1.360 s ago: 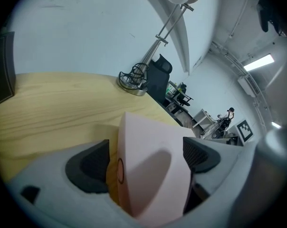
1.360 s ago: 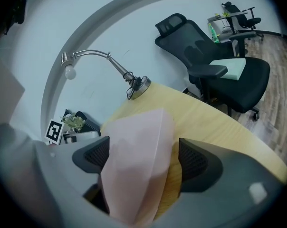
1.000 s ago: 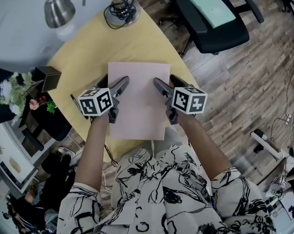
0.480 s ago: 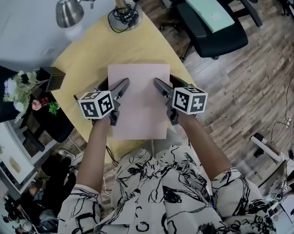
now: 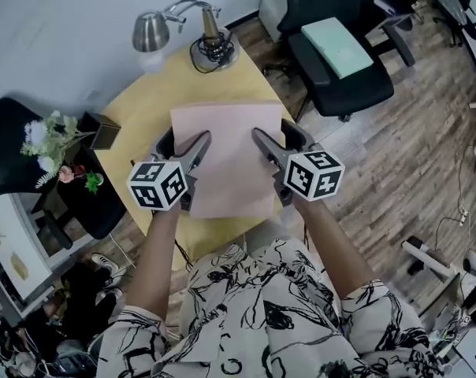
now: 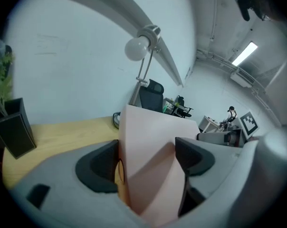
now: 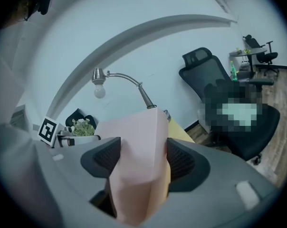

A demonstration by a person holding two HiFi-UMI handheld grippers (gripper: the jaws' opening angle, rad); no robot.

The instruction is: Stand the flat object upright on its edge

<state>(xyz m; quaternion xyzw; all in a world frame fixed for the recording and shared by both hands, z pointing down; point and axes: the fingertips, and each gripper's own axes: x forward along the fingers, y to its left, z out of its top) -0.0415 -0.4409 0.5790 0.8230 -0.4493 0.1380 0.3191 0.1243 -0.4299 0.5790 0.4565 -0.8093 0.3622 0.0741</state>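
Head view shows the left gripper [image 5: 184,138] and right gripper [image 5: 276,132], fingers just clenched tighter on the pale pink flat rectangular board [image 5: 226,164], holding it between them, now lifted off the yellow bench [image 5: 147,105], ready for tipping upright.

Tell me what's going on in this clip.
A person holds a claw in each hand. The left claw and the right claw each grip a side edge of a pink board, and both sets of jaws have just been closing on it. The board is tipped up over the yellow table, not yet standing on its edge. Whether its far edge touches the table is unclear.
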